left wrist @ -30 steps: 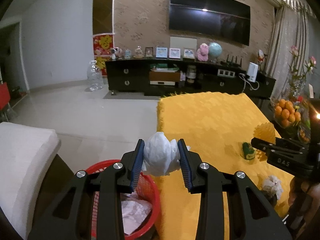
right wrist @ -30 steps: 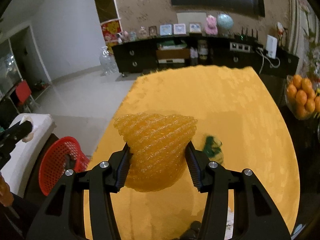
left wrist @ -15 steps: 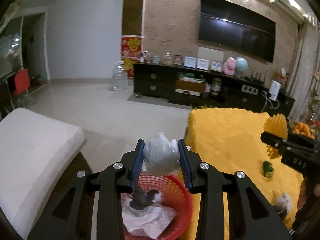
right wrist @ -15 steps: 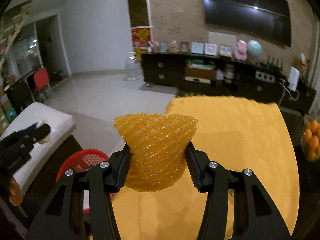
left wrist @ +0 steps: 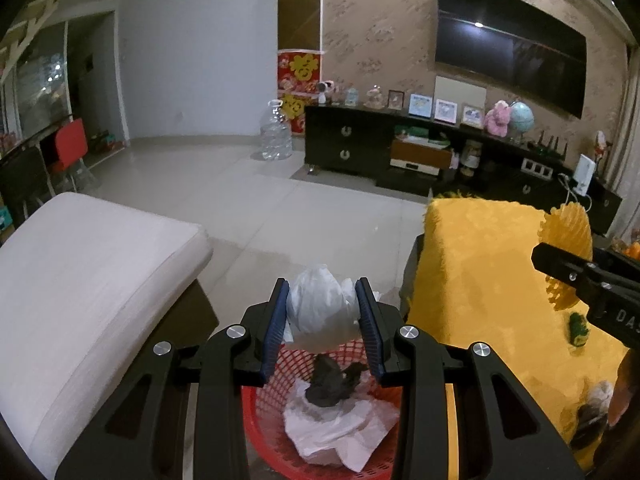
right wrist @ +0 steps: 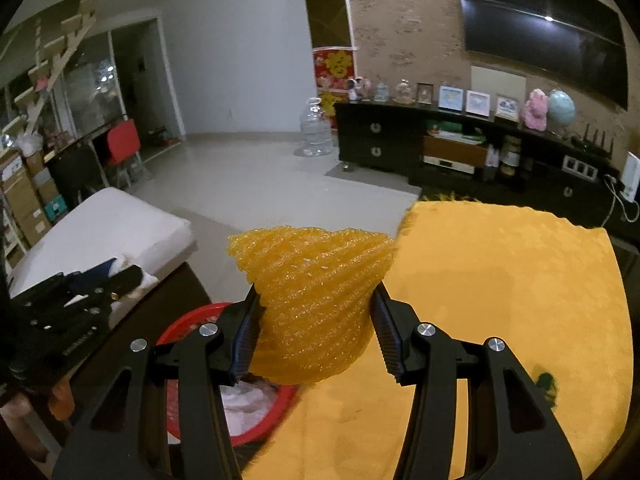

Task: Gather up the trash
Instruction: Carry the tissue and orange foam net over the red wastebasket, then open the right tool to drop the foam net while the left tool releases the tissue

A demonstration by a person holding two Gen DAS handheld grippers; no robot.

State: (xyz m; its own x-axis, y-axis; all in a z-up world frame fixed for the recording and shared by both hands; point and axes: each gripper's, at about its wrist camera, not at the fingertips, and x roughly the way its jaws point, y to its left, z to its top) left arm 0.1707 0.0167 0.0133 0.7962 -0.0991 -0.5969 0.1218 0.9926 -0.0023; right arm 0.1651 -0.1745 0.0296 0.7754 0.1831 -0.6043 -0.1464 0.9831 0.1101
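Note:
My left gripper [left wrist: 322, 312] is shut on a crumpled white tissue wad [left wrist: 320, 310] and hangs over the red mesh basket [left wrist: 372, 454], which holds white paper and a dark scrap. My right gripper [right wrist: 316, 312] is shut on an orange foam net [right wrist: 316, 304] above the left edge of the yellow table cloth [right wrist: 500, 320]. The red basket [right wrist: 176, 412] shows below and left of it. In the left wrist view the right gripper [left wrist: 592, 280] enters from the right with the orange foam net [left wrist: 568, 236]. The left gripper [right wrist: 68, 304] appears at the left of the right wrist view.
A white cushion [left wrist: 80, 288] lies left of the basket. On the yellow cloth [left wrist: 480, 280] rest a small green item [left wrist: 578, 328] and more crumpled trash [left wrist: 596, 404]. Beyond are tiled floor, a clear water jug [left wrist: 275, 136] and a dark TV cabinet [left wrist: 400, 148].
Both grippers have swung left with their loads. The left one, first at the basket's edge, now hangs over its middle. The right one has come from mid-table to the cloth's left edge near the basket.

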